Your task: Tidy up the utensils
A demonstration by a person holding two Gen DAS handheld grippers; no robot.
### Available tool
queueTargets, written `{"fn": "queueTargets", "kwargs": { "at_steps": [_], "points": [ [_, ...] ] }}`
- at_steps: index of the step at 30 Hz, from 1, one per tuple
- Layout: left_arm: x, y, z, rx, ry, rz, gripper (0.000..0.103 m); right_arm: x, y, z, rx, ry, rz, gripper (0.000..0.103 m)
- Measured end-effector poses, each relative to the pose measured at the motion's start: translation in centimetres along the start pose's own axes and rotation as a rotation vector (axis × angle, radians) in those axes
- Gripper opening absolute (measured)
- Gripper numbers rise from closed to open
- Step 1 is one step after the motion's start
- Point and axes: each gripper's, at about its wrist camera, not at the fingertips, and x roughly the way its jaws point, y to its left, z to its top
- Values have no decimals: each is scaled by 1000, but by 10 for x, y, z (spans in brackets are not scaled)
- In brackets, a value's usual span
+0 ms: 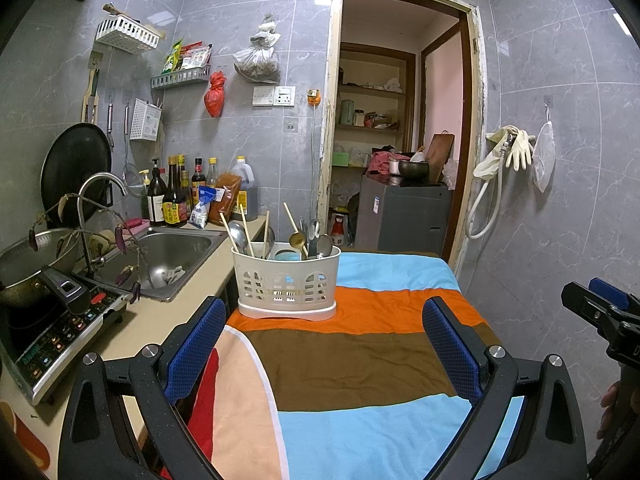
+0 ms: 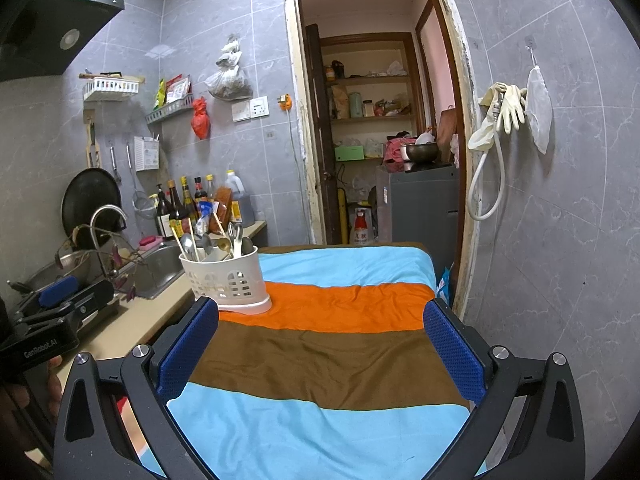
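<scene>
a white slotted utensil holder stands upright on the orange stripe of a striped cloth that covers a table. it sits at the table's left edge, just beside a beige kitchen counter. spoons, a small gold spoon and wooden chopsticks stand mixed together inside it, leaning in different directions. no utensils lie loose on the cloth.

the left gripper hovers above the near part of the cloth, facing the holder, its blue-padded fingers spread wide with nothing between them. the right gripper hovers further to the right, also spread wide and empty, with the holder ahead and to its left.

judging from this, the sorting looks either not begun or already finished; which one cannot be told. if work remains, the next move would call for one gripper to reach forward over the holder's rim and pinch a single handle, while the other steadies the light holder so it does not tip.

there is plenty of open cloth in front of and to the right of the holder. to the left, the counter drops into a steel sink with a curved tap, and an induction cooker sits nearer. the table's far edge faces an open doorway, and a tiled wall runs close along the right side.
</scene>
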Motion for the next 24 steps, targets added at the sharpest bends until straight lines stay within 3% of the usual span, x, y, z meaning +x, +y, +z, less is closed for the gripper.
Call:
{"fn": "queueTargets", "kwargs": {
  "at_steps": [24],
  "points": [
    [-4, 1, -3, 20, -13, 17, 97, 0, 0, 1, -1, 2, -1, 103]
  ]
}}
